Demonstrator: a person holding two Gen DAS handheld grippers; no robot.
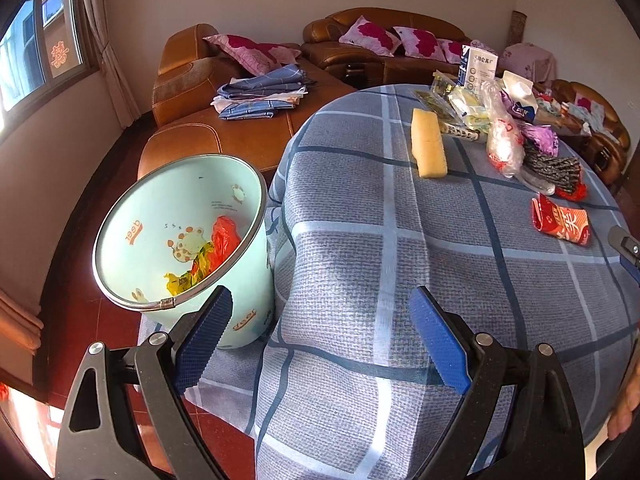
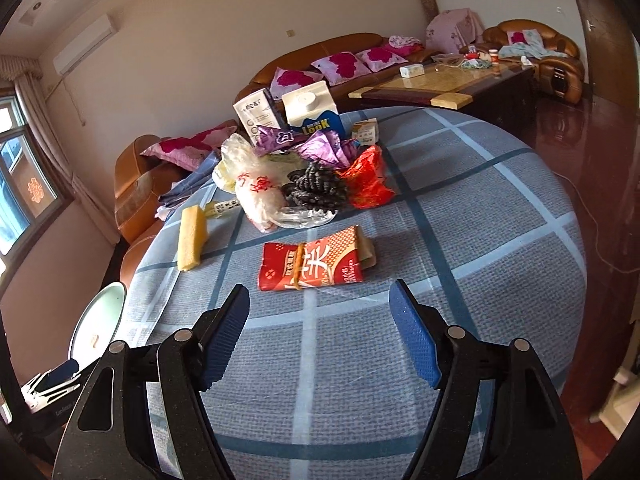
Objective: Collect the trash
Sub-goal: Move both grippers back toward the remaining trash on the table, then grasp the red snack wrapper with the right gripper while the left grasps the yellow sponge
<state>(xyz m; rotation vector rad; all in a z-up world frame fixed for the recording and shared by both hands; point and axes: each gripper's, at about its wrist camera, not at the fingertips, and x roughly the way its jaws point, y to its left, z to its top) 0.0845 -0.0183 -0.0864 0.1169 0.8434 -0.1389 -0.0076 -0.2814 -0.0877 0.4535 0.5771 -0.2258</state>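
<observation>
A mint-green bin (image 1: 160, 232) stands beside the table's left edge with red and yellow wrappers (image 1: 208, 256) inside; its rim shows in the right wrist view (image 2: 100, 320). A flat red packet (image 2: 316, 264) lies alone on the checked cloth just ahead of my right gripper (image 2: 320, 308), which is open and empty. The packet also shows in the left wrist view (image 1: 560, 220). My left gripper (image 1: 320, 312) is open and empty above the table edge, next to the bin. A yellow sponge (image 2: 192, 236) lies left of the packet.
A heap of trash sits at the far side: clear plastic bags (image 2: 256, 188), a dark knitted bundle (image 2: 316, 188), a red wrapper (image 2: 364, 180), purple foil (image 2: 308, 144), a milk carton (image 2: 312, 112) and a white box (image 2: 256, 114). Brown sofas (image 1: 384, 40) and a coffee table (image 2: 448, 88) stand behind.
</observation>
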